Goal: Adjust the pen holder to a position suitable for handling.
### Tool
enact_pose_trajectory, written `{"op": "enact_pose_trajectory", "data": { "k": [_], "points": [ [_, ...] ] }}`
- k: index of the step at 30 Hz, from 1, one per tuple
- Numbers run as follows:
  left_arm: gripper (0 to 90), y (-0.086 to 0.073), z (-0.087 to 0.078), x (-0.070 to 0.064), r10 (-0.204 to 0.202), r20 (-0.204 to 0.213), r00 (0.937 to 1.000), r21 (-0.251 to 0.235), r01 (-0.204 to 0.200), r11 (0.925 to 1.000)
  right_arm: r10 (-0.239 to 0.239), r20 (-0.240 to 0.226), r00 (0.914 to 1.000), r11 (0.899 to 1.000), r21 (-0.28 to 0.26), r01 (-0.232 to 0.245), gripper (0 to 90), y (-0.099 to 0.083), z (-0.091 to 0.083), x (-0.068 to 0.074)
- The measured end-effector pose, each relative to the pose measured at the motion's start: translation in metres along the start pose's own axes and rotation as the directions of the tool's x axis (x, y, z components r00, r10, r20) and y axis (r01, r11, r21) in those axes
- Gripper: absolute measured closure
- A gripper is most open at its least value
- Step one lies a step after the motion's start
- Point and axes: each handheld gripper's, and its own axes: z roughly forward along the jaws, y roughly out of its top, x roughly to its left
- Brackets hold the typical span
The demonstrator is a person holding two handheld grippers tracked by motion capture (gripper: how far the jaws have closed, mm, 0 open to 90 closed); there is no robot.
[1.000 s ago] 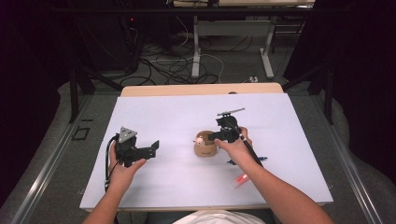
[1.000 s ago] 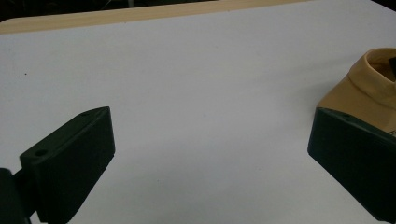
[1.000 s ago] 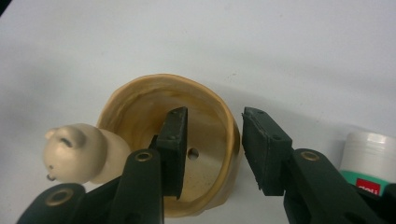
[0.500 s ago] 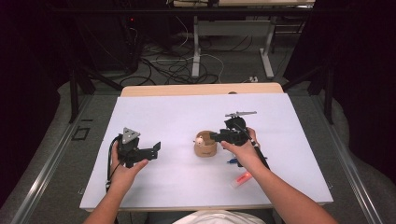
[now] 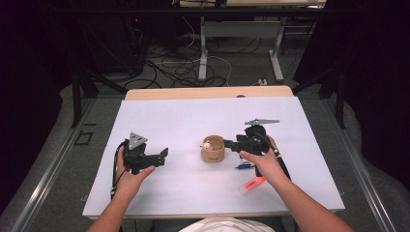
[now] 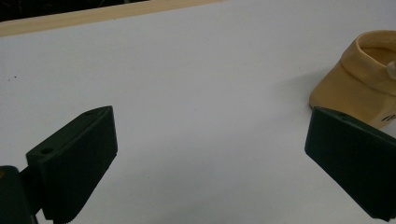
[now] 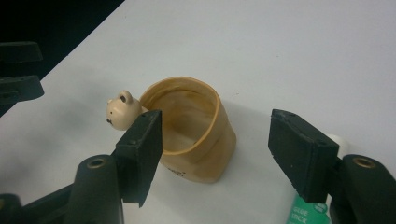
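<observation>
right gripper [image 7: 215,154]: jaws apart, just beside tan cup [image 7: 194,130], holding nothing
left gripper [image 6: 205,154]: jaws wide, empty, well apart from cup

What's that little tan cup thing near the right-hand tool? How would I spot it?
Look at the white table; near its middle, just left of the right gripper, stands a soft tan cup, open at the top. Unlike the pens lying flat nearby, it stands upright and has a tiny bear head on its rim.

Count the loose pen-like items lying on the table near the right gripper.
2: a blue pen beside the right gripper, just right of the tan cup, and an orange marker nearer the table's front edge. The forearm may hide more.
</observation>
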Motion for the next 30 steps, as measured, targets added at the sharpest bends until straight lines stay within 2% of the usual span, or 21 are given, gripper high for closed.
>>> {"op": "enact_pose_trajectory", "data": {
  "k": [7, 11, 13, 18, 19, 22, 23, 25, 27, 30],
  "points": [
    [2.7, 0.000, 0.000, -0.004, 0.011, 0.012, 0.9999, 0.011, -0.011, 0.9999, -0.028, 0.008, 0.9996, 0.998, -0.061, 0.028, 28.4, -0.009, -0.018, -0.009],
    [2.7, 0.001, 0.001, -0.009, 0.012, 0.016, 0.9998, 0.009, -0.013, 0.9999, -0.098, 0.037, 0.9945, 0.991, -0.086, 0.101, 24.4, -0.017, -0.030, -0.017],
    [3.0, 0.001, 0.001, -0.010, 0.019, 0.020, 0.9996, 0.010, -0.019, 0.9998, -0.129, 0.024, 0.9914, 0.988, -0.080, 0.130, 22.2, -0.020, -0.033, -0.020],
    [3.8, 0.002, 0.001, -0.018, 0.034, 0.035, 0.9988, 0.022, -0.035, 0.9992, -0.159, 0.055, 0.9857, 0.982, -0.096, 0.164, 22.2, -0.028, -0.041, -0.024],
    [4.1, 0.002, 0.001, -0.019, 0.038, 0.035, 0.9987, 0.021, -0.039, 0.9990, -0.184, 0.079, 0.9797, 0.977, -0.099, 0.192, 22.0, -0.031, -0.045, -0.026],
    [4.1, 0.003, 0.001, -0.023, 0.046, 0.040, 0.9981, 0.022, -0.047, 0.9986, -0.183, 0.085, 0.9795, 0.975, -0.109, 0.191, 21.2, -0.034, -0.047, -0.030],
    [4.1, 0.003, 0.001, -0.024, 0.045, 0.043, 0.9980, 0.024, -0.046, 0.9986, -0.171, 0.086, 0.9816, 0.976, -0.121, 0.181, 21.0, -0.036, -0.048, -0.036],
    [4.1, 0.003, 0.001, -0.025, 0.048, 0.044, 0.9979, 0.023, -0.049, 0.9985, -0.154, 0.086, 0.9843, 0.978, -0.125, 0.164, 20.9, -0.037, -0.049, -0.038],
    [4.1, 0.004, 0.000, -0.027, 0.046, 0.053, 0.9976, 0.022, -0.047, 0.9986, -0.131, 0.103, 0.9860, 0.981, -0.133, 0.145, 20.0, -0.041, -0.047, -0.044],
    [5.3, 0.004, 0.000, -0.030, 0.045, 0.059, 0.9973, 0.025, -0.046, 0.9986, -0.130, 0.127, 0.9833, 0.978, -0.146, 0.148, 18.9, -0.043, -0.046, -0.049]
  ]
}}
